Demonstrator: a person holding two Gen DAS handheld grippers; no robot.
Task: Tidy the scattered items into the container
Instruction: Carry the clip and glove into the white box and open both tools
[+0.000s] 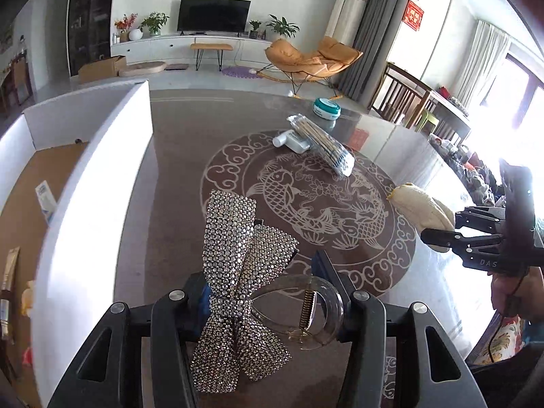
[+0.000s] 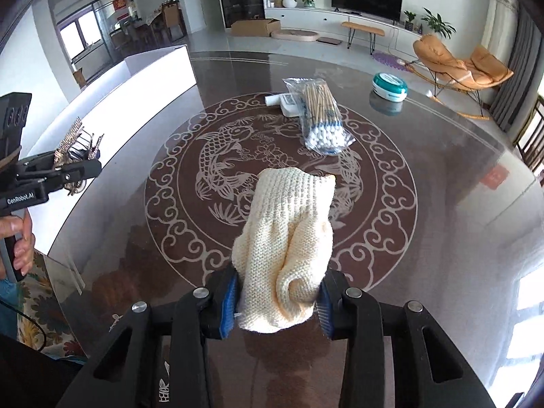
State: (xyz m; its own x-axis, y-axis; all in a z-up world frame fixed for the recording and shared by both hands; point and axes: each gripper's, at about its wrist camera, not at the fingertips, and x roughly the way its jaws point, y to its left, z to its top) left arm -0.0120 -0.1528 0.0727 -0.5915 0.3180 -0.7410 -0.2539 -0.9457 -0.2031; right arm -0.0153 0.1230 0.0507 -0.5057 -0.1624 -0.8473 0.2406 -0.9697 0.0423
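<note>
Both grippers clenched, left (image 1: 268,302) on bow clip (image 1: 238,258), right (image 2: 277,301) on glove (image 2: 289,238); swabs (image 2: 319,119) beyond.

Silver rhinestone bow clip (image 1: 234,272), cream knitted glove (image 2: 289,248), brown table (image 2: 442,204) (pale fish motif).

White walls, pale glossy floor. Dark television (image 1: 213,14) on a low white cabinet (image 1: 190,46), upper centre. Orange rocking chair (image 1: 311,57) right of it; window (image 1: 523,78) glare at far right.
</note>
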